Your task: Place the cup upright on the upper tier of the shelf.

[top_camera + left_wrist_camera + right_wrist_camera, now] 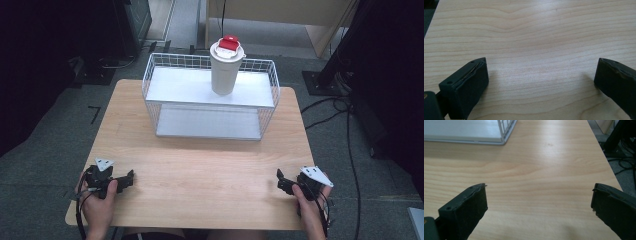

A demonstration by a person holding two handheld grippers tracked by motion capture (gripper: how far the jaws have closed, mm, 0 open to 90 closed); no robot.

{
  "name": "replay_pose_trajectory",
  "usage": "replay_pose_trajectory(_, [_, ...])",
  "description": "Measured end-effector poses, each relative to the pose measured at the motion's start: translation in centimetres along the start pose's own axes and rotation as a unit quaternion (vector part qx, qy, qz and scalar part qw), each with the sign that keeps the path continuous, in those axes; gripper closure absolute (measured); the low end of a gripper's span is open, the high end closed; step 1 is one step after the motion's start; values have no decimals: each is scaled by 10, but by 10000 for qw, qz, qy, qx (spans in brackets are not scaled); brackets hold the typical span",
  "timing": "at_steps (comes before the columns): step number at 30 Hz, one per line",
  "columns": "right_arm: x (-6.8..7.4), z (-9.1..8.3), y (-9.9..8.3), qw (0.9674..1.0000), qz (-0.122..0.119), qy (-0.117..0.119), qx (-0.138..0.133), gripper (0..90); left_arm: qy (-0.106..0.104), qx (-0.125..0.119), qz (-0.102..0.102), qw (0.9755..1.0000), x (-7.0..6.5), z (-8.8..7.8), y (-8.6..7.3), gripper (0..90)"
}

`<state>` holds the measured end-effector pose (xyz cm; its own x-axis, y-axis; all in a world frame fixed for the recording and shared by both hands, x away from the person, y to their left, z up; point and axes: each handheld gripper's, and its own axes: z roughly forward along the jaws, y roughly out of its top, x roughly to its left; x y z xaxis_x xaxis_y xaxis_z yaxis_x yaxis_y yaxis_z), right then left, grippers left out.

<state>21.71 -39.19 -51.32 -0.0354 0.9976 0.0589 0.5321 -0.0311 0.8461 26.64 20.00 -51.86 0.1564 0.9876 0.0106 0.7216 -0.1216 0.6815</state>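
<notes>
Both sets of jaws are being held wide apart w/ nothing between them but bare wood. Seen in the left gripper view, the left gripper [541, 75] is being kept low over the table [536, 30], pads [471, 85] spread to the frame edges, nothing being gripped. Same is being shown in the right gripper view: right gripper [539, 197] spread wide, pads [469, 207] apart, nothing being held, approx. level w/ the tabletop.

Seen from the high view, the left gripper [131, 176] is being held by the left hand [100, 200] at the near left corner of the table [200, 170], jaws being pointed inward to the right. The right gripper [280, 176] is being held by the right hand [309, 202] at the near right corner, jaws being pointed inward to the left. The two are being kept well apart, w/ bare tabletop between them.

Farther out, a white wire rack [210, 97] is being shown standing at the far middle of the table; its near right corner [501, 135] is being caught at the top left of the right gripper view. A white cup [226, 70] is standing upright on the rack's upper shelf, right of centre, w/ a red-and-white lid [228, 46] on top. Cup and rack are well apart from both grippers. Cables [350, 130] are lying on the floor to the right.
</notes>
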Motion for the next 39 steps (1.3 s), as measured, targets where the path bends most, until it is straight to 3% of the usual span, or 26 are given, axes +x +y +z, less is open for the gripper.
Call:
replay_pose_trajectory(12, [-18, -7, -13, 9992, 91, -77, 372, 3, 1, 0, 0, 10000, 0, 0, 0, 0])
replay_pose_trajectory(13, [-21, -7, -14, 9984, 87, -93, 559, 3, 1, -3, 2, 10000, 0, 0, 0, 0])
replay_pose_trajectory(15, [-22, -7, -15, 9980, 63, -85, 624, 3, 1, -1, 1, 10000, 0, 0, 0, 0])
replay_pose_trajectory(16, [-24, -7, -16, 9966, 78, -84, 810, 3, 1, -2, 1, 10000, 0, 0, 0, 0])
replay_pose_trajectory(19, [-27, -7, -18, 9948, 27, -66, 1014, 3, 1, -4, 1, 10000, 0, 0, 0, 0])
replay_pose_trajectory(23, [-24, -8, -19, 9939, -148, -93, 1089, 3, 1, -1, 1, 10000, 0, 0, 0, 0])
replay_pose_trajectory(39, [-24, -7, -19, 9938, -131, -122, 1102, 0, 1, -1, 1, 10000, 0, 0, 0, 0])
